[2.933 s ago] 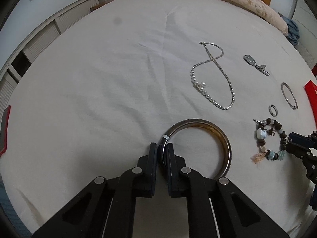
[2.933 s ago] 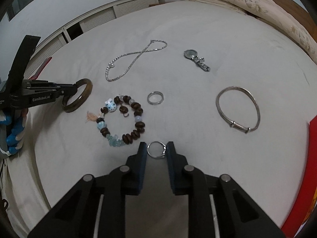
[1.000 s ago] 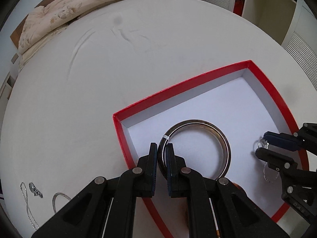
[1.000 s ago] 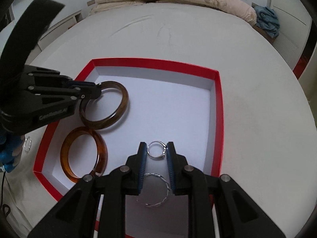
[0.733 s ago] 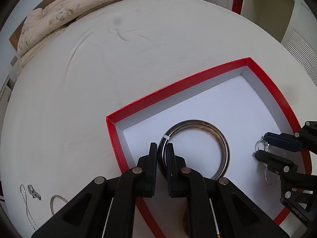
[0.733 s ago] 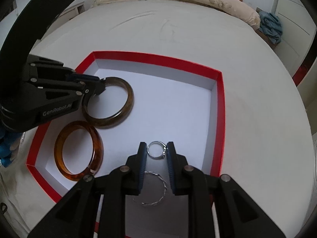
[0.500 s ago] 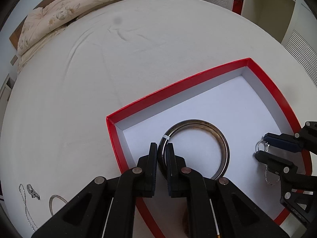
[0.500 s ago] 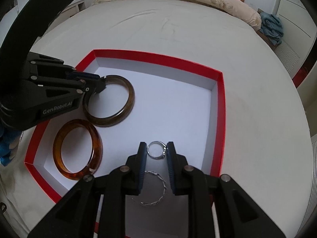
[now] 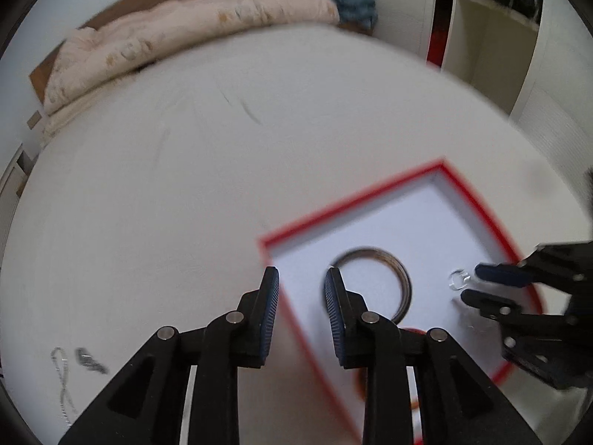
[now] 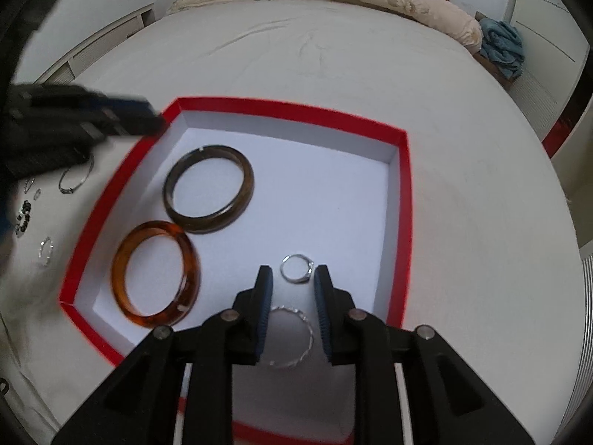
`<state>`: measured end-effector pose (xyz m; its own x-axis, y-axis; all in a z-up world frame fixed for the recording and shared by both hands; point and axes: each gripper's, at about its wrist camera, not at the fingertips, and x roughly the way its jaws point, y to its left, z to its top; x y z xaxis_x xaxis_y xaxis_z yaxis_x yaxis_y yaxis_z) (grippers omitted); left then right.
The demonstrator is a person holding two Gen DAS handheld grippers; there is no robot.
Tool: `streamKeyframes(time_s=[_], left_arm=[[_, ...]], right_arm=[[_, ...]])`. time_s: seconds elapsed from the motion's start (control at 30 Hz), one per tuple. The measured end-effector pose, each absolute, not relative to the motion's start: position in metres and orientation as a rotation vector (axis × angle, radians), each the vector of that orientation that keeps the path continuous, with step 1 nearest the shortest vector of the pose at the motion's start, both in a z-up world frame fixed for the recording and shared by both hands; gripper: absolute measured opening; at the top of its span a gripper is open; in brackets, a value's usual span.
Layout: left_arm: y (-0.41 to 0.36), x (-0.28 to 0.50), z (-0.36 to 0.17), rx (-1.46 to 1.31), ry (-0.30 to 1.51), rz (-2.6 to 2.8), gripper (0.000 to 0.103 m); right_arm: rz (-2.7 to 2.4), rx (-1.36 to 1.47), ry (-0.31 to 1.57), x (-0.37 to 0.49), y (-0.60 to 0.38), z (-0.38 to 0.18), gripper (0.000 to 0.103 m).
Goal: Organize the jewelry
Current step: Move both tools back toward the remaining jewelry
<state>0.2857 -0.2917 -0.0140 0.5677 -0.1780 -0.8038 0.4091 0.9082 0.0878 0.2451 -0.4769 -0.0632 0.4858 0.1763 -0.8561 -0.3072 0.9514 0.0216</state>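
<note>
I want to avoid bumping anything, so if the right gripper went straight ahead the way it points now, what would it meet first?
Probably the small silver ring, lying on the white floor of the red box just beyond the right gripper, whose jaws are opening, pads clear of it. Depth is hard to judge; it might land on the box floor beside the ring.

Soft even indoor light; left view motion-blurred, fisheye edges curved and dark.

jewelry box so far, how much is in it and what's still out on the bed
Done: the dark bangle, amber bangle and twisted silver bracelet lie in the red box. In hand: nothing gripped; the right gripper is opening around the silver ring, which looks just set down, and the left gripper is opening, empty. Left: a thin bangle, beaded bracelet, small ring and necklace.
</note>
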Motion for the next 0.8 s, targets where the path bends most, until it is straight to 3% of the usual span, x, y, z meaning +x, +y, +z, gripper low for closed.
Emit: streamKeyframes(time_s=[0.13,0.33,0.57,0.8], left_arm=[[-0.210,0.248,0.068,0.189,0.752,-0.300,0.028],[-0.093,0.182,0.145,0.160,0.666,-0.141,0.041],[-0.004,0.100,0.159,0.113,0.677,-0.011,0.046],[0.052,0.051,0.137,0.049,0.719,0.017,0.050]], right_arm=[[0.284,-0.113,0.959,0.223,-0.478,-0.030,0.022],[0.293,-0.063,0.844,0.181,-0.464,0.033,0.022],[0.342,-0.063,0.756,0.129,-0.422,0.090,0.022],[0.389,-0.077,0.746,0.084,-0.372,0.099,0.022]])
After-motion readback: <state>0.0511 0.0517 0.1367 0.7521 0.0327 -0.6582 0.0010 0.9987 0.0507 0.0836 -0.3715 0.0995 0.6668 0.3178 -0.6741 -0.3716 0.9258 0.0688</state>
